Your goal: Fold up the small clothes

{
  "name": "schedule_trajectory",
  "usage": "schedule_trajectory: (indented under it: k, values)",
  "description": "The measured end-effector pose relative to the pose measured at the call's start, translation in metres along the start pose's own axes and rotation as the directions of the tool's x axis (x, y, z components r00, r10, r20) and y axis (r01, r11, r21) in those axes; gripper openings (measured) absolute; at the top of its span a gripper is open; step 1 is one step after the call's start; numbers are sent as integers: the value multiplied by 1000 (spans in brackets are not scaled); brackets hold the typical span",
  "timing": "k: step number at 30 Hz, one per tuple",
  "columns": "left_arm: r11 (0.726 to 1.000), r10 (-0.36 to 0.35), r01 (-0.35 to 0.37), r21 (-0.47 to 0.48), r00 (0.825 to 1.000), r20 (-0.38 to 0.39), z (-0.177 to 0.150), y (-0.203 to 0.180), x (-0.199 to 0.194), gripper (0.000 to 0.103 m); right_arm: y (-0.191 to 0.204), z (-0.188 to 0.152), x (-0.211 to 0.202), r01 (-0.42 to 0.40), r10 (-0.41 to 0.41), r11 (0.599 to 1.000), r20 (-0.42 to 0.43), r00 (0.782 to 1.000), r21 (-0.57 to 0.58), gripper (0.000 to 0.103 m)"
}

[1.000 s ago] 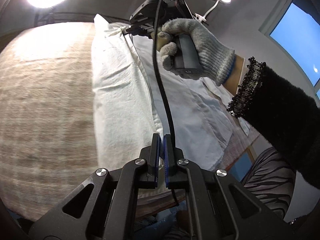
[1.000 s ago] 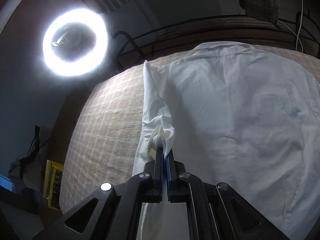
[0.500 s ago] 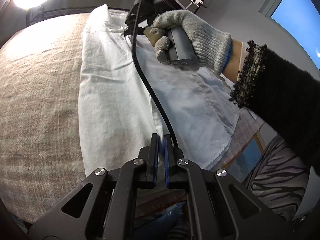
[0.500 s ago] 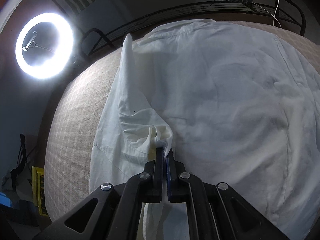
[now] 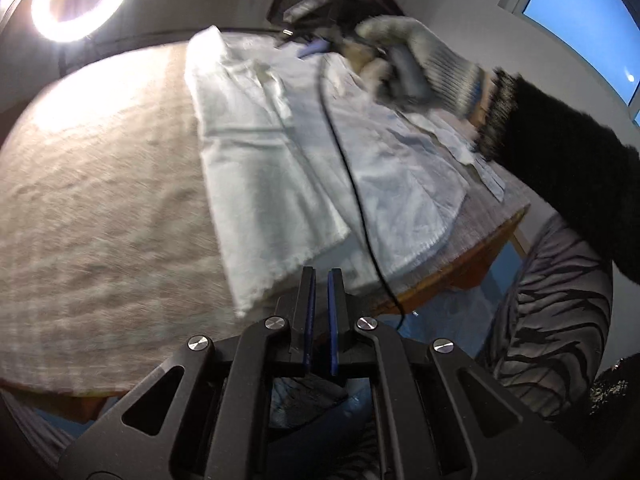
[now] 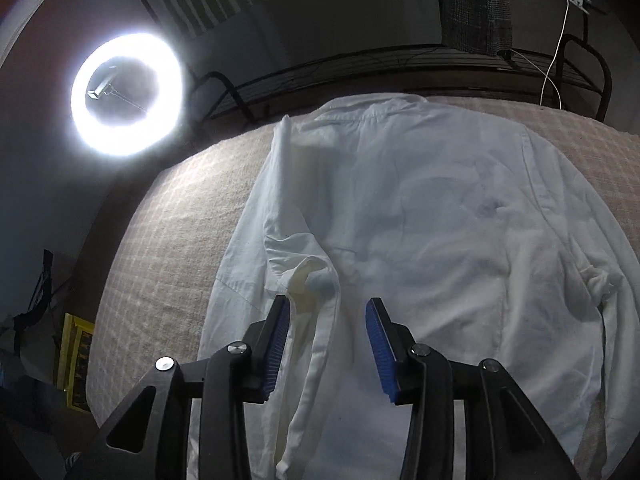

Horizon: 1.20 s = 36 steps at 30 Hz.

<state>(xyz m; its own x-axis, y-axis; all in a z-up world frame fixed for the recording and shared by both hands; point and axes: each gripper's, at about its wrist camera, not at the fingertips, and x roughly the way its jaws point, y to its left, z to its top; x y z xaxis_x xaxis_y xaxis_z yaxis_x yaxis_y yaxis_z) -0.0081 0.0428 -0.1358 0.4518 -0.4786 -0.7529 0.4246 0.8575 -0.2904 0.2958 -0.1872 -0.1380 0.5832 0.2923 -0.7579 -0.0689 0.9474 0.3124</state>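
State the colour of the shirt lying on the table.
White: the shirt is plain white, clearest in the right wrist view.

Your table (image 6: 168, 240) wears a checked beige cloth (image 5: 100, 200). Past its far edge you have a glowing ring light (image 6: 128, 94), a dark metal rail (image 6: 360, 64), a hanging white cable (image 6: 554, 60), and a window (image 5: 592, 12).

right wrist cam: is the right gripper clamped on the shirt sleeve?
No. The right gripper has just been opening; its jaws stand apart with the sleeve lying loose between them on the shirt.
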Motion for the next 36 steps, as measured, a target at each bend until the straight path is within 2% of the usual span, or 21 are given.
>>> schedule_trajectory:
  k: [3,7,10,15,19,25,27,29,30,36]
  values:
    - [999,48,-47,-18,998,45,8,11,-3,2,1,-7,-24,-21,22,1000,37,999,-10,42]
    - [996,77,-73,-50,995,69,28,29,16,2,2,-21,-45,-58,58,998,52,997,-7,36]
    - [997,53,-51,-50,997,47,39,36,38,2,5,-31,-59,-70,71,997,70,995,-15,36]
    - [996,90,-90,-9,995,-48,24,37,74,2,-6,-46,-85,-73,75,997,103,992,-22,36]
    - [994,108,-108,8,994,-28,19,32,72,2,-26,-54,-97,-66,66,998,111,992,-3,37]
    - [998,30,-30,-47,999,11,32,17,53,2,-58,-64,-121,-49,49,999,116,992,2,41]
    - [999,9,-8,-43,1000,25,38,5,49,12,-67,-67,-132,-38,39,999,119,992,-11,45]
    - [999,-18,20,-46,999,42,45,-7,48,42,-79,-71,-146,-22,26,999,133,991,-28,51]
    - [998,-43,45,-43,997,57,48,-16,47,44,-87,-74,-154,-11,15,999,144,989,-31,52]
    - [996,-89,90,-2,992,86,67,-58,54,45,-143,-91,-188,27,-30,999,173,984,19,53]
